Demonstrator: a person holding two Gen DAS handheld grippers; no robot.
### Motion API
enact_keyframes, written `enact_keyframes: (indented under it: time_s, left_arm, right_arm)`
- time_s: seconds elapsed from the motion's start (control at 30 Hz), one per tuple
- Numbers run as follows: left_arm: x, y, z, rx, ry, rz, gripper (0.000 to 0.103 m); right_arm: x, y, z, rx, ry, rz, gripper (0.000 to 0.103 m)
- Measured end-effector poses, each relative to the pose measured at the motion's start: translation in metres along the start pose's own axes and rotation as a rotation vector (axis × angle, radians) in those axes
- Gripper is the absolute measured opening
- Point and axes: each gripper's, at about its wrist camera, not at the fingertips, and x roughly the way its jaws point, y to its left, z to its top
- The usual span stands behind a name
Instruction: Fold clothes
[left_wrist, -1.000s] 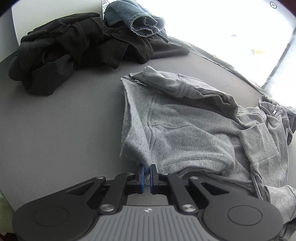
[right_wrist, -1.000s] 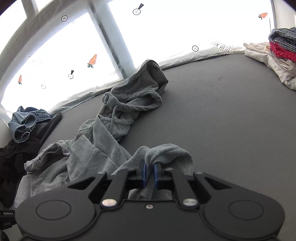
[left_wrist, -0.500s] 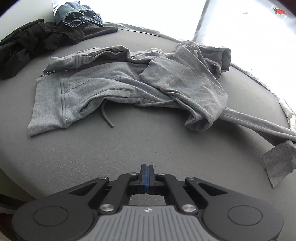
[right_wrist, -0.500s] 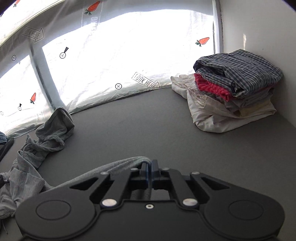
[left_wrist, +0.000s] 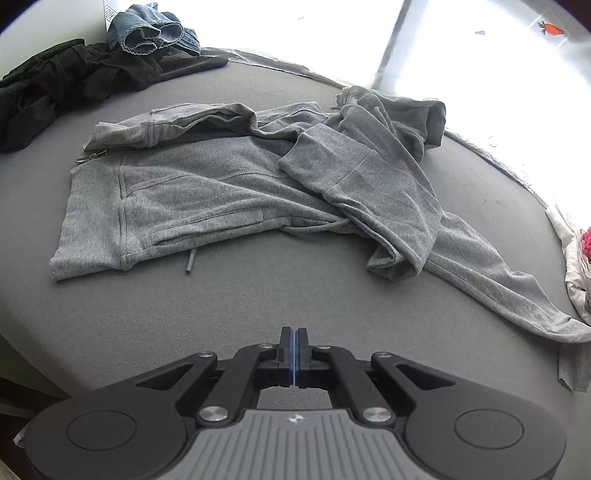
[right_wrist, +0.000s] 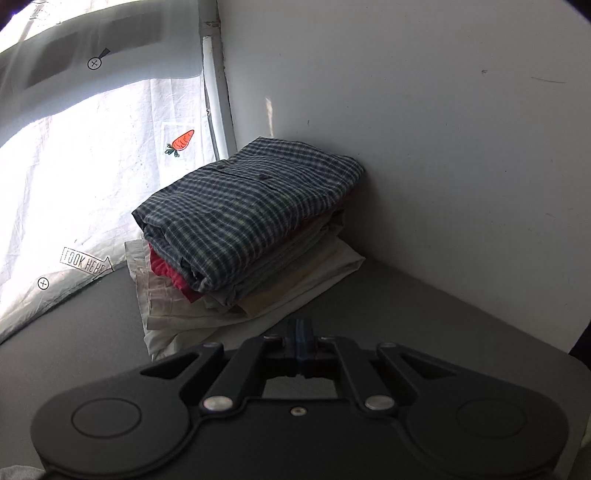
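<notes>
- Grey zip hoodie (left_wrist: 229, 192) spread crumpled across the middle of the grey table (left_wrist: 258, 295), hem end toward the left, hood bunched at the far right near the bright window
- One sleeve (left_wrist: 491, 273) stretched out toward the right edge, cuff lying flat on the table; other sleeve folded back over the body
- Drawstring end (left_wrist: 190, 262) poking out from under the front edge, zipper pull (left_wrist: 90, 156) showing at the left corner
- Left gripper (left_wrist: 293, 338) above bare table on the near side of the hoodie, apart from it, jaws pressed together with nothing between them
- Right gripper (right_wrist: 298, 328) pointed at the far corner of the table, jaws pressed together and empty, close in front of a folded stack
- Plaid shirt (right_wrist: 247, 206) on top of that stack, red garment (right_wrist: 166, 269) and cream cloth (right_wrist: 207, 314) beneath, all against the white wall (right_wrist: 443, 147)
- Black clothes pile (left_wrist: 55, 81) at the far left corner, well apart from the hoodie, with a denim piece (left_wrist: 151, 27) heaped at its back
- White curtain (right_wrist: 92, 184) printed with carrots behind the table
</notes>
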Motion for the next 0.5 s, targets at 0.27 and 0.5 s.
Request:
enact_keyframes:
  time_s: [0.27,0.5]
  left_arm:
    - [0.01,0.006,0.034,0.018,-0.02,0.037,0.029]
    - [0.024,0.02,0.077,0.125,-0.028,0.016,0.062]
  right_arm:
    - [-0.015,0.043,-0.072,-0.078,0.154,0.137,0.003]
    - [-0.036,0.12,-0.133,-0.188,0.231,0.228,0.033]
